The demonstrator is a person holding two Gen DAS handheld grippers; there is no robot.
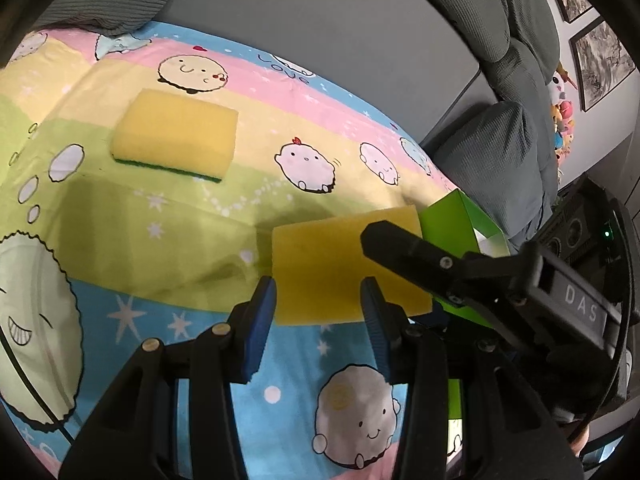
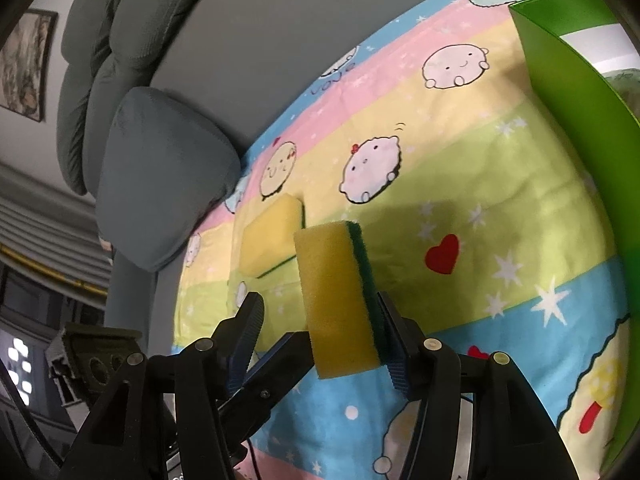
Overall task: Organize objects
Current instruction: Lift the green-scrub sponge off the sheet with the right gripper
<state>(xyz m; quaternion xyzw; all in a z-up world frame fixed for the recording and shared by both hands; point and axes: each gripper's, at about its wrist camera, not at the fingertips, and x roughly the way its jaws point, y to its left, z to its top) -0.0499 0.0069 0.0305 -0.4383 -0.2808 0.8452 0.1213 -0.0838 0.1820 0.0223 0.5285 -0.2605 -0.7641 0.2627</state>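
- Two yellow sponges with green scouring backs show in the left wrist view. The far sponge [image 1: 176,136] lies flat, green side down, on the cartoon-print sheet [image 1: 160,220] in the upper left of the frame.
- The near sponge [image 1: 320,264] sits at centre frame with its broad yellow face toward us, just ahead of the left gripper [image 1: 318,292].
- That gripper's blue pads stand spread. The left one is at the sponge's left edge and the right one crosses in front of its face, so the sponge is wider than the gap and is not pinched.
- From the right, the right gripper [image 1: 404,250] reaches in and one black finger lies across the sponge's upper right corner. A green box [image 1: 452,220] sits just behind it.
- In the right wrist view, the near sponge [image 2: 336,300] stands on end at centre frame, between the fingers of the right gripper [image 2: 320,304].
- Its green side rests against the right-hand pad. The left-hand finger stands clear of the yellow face, so these jaws are parted as well.
- A finger of the left gripper [image 2: 280,360] comes up from the lower left and meets the sponge's lower yellow face.
- The far sponge [image 2: 268,236] lies on the sheet [image 2: 480,200] just behind, left of centre. The green box [image 2: 560,80] fills the upper right.
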